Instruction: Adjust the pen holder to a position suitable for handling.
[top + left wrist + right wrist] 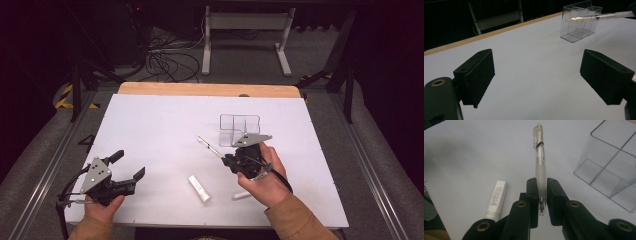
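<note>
Pen point(540, 162): one, clamped in right gripper point(542, 195); one clear organizer point(610, 167); one white tube point(496, 200).

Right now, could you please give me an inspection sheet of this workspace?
Surface: white table top, wooden strip along its far edge.
Job's things: clear pen clamped in the right gripper, held above the table; clear divided holder standing beside it.
Clutter: white tube lying flat; small white item by the right hand.
Grippers: left gripper open, holding nothing; right shut on the pen.
Cables: black tangle on the floor beyond the table.
Surroundings: white metal frame, dark room.
</note>
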`<state>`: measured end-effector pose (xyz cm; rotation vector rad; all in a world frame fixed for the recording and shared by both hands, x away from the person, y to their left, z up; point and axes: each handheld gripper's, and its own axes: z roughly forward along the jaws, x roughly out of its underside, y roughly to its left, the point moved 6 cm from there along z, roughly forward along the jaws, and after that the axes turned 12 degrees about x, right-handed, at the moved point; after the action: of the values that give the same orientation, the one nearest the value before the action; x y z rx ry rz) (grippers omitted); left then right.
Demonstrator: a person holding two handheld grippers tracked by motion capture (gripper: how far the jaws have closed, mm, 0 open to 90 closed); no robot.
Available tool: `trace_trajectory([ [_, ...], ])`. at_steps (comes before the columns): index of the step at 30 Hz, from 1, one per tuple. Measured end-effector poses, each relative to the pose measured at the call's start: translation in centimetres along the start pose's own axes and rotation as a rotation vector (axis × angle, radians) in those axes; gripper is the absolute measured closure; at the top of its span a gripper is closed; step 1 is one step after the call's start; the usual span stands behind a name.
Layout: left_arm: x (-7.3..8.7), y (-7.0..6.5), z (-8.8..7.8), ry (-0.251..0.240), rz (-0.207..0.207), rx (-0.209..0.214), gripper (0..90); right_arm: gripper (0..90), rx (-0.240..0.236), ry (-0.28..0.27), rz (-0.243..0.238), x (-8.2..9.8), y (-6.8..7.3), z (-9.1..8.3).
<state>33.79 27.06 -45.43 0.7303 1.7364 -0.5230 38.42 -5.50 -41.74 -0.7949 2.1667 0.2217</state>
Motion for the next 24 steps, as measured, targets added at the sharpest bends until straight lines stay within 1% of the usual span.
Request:
trace_trajectory([
  [7,0.0,0.0,0.0,-0.001,-0.001,0.000,13.3,81.2,-0.015,-0.007,0.008,-0.6,-0.8,-0.9],
  [13,0.0,0.0,0.0,0.001,0.000,0.000,13.3,81.2,-0.034,-0.016,0.036,-1.1,-1.6,-1.9],
  [16,0.0,0.0,0.0,0.000,-0.001,-0.001,13.3,81.3,-0.041,-0.018,0.046,-1.5,-2.2,-2.5],
  [18,0.0,0.0,0.0,0.001,-0.001,0.000,13.3,81.2,-0.045,-0.018,0.047,-1.6,-2.3,-2.6],
  [24,0.0,0.0,0.0,0.000,-0.001,-0.001,13.3,81.2,-0.041,-0.009,0.057,-2.2,-3.3,-3.4],
])
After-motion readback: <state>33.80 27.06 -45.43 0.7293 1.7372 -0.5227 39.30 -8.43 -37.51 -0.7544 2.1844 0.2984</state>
